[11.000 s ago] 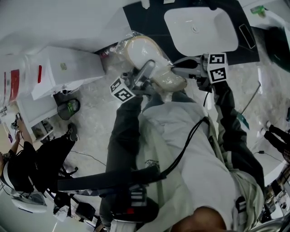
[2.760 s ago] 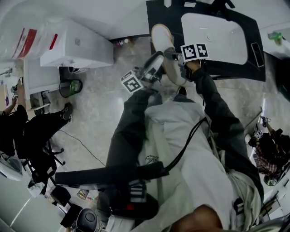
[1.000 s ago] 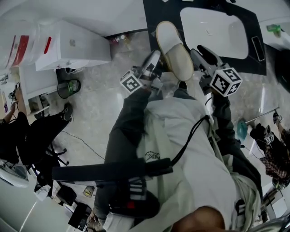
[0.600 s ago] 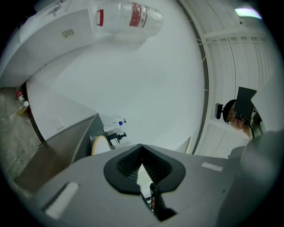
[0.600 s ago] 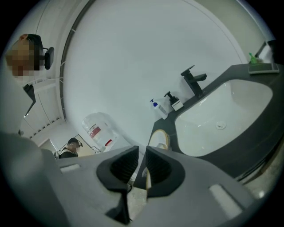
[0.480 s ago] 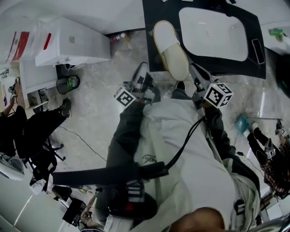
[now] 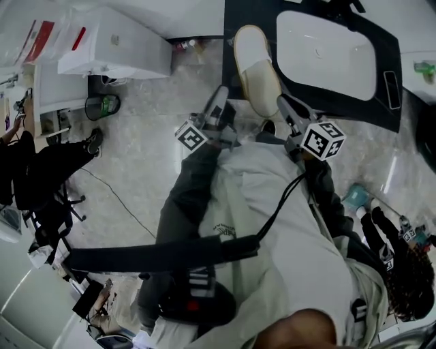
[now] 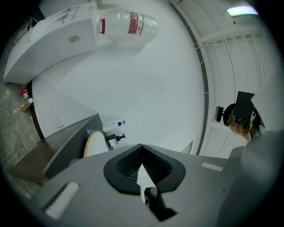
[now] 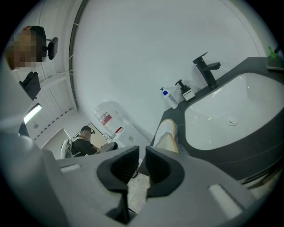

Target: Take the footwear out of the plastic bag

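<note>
A cream slipper (image 7: 255, 68) lies bare on the dark counter (image 7: 231, 20), just left of the white sink (image 7: 327, 48). It shows as a pale oval (image 8: 94, 144) in the left gripper view and lies beside the basin (image 9: 167, 135) in the right gripper view. No bag is around it. My left gripper (image 7: 219, 95) hangs a little short of the slipper's near end, shut and empty (image 8: 142, 153). My right gripper (image 7: 283, 103) is beside that end, apart from it. Its jaws have just been closing and keep a narrow gap with nothing in it (image 9: 142, 155).
A black tap (image 9: 206, 68) and pump bottles (image 9: 171, 97) stand behind the sink. A white cabinet (image 7: 116, 51) with a clear wrapped roll (image 8: 128, 22) sits at the left, a green bin (image 7: 102, 105) below it. A seated person (image 7: 27, 163) is at far left, another person (image 7: 402, 272) at lower right.
Both grippers have drawn back from the slipper toward my body, the right one also sinking. The slipper stays lying on the counter.
</note>
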Motion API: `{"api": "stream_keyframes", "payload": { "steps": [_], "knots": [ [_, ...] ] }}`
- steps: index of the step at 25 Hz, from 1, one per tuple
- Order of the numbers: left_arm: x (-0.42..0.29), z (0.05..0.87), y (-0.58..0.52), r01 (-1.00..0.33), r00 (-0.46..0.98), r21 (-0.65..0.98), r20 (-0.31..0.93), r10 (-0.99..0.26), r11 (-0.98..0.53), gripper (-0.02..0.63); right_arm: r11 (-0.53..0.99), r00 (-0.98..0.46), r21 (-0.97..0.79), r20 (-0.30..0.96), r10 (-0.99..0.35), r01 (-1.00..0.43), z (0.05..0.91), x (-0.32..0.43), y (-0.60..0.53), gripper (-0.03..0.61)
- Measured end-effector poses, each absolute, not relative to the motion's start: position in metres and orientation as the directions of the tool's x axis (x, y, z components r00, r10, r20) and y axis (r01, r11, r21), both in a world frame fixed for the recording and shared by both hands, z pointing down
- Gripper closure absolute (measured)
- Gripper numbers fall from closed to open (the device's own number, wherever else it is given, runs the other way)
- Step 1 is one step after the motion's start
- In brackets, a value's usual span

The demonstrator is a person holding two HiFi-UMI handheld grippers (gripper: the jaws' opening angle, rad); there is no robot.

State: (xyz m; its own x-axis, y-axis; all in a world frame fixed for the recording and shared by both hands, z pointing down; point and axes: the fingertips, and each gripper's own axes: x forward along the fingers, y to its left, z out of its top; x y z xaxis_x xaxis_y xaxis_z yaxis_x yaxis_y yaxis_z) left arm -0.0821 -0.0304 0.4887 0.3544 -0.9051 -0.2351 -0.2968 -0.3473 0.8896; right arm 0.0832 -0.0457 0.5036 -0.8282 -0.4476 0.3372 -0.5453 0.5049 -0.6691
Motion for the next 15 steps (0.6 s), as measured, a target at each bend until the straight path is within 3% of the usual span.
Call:
{"api": "stream_keyframes", "payload": {
  "steps": [15],
  "knots": [
    [-0.059,0.481,-0.031,-0.24,0.345,0.897,-0.279,-0.896,-0.372,0.615,0.559,-0.854,-0.649,0.338,-0.396,-0.516,0.498,0.09,-0.044,0.531]
  ]
}}
